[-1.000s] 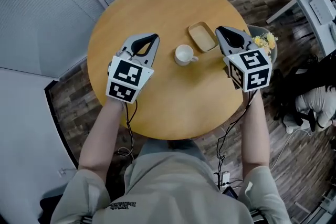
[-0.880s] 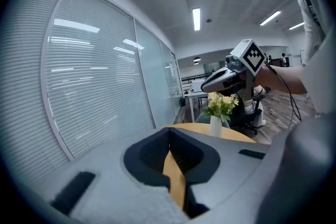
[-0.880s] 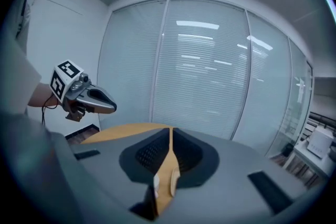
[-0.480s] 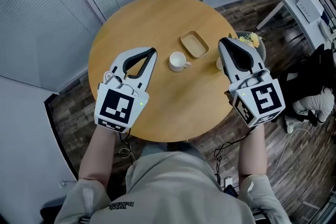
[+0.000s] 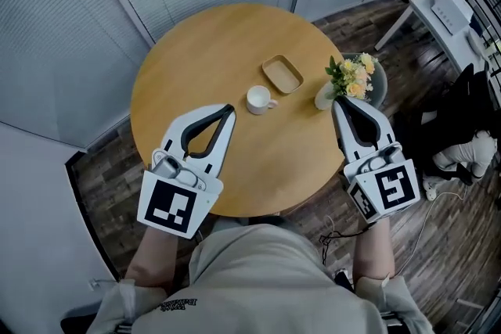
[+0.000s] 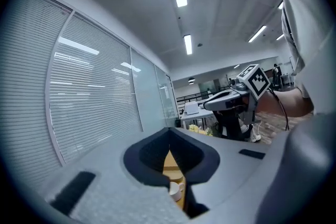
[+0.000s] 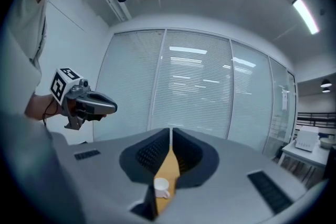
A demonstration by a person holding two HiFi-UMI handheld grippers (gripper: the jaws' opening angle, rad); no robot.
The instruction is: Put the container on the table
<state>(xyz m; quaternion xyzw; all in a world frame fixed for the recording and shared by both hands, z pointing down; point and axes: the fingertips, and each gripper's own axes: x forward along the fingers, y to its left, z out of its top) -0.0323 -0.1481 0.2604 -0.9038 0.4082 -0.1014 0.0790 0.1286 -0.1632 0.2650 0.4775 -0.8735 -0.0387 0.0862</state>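
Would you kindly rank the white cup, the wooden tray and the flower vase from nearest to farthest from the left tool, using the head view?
1. The white cup, just right of the left tool.
2. The wooden tray, beyond the cup.
3. The flower vase, farthest right.

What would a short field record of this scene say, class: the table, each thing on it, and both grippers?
Surface: round wooden table
Middle: white mug, upright
Behind mug: shallow tan rectangular tray, empty, apart from the mug
Right edge: small white vase of yellow flowers
Left gripper: jaws together, empty
Right gripper: jaws together, empty, close to the vase
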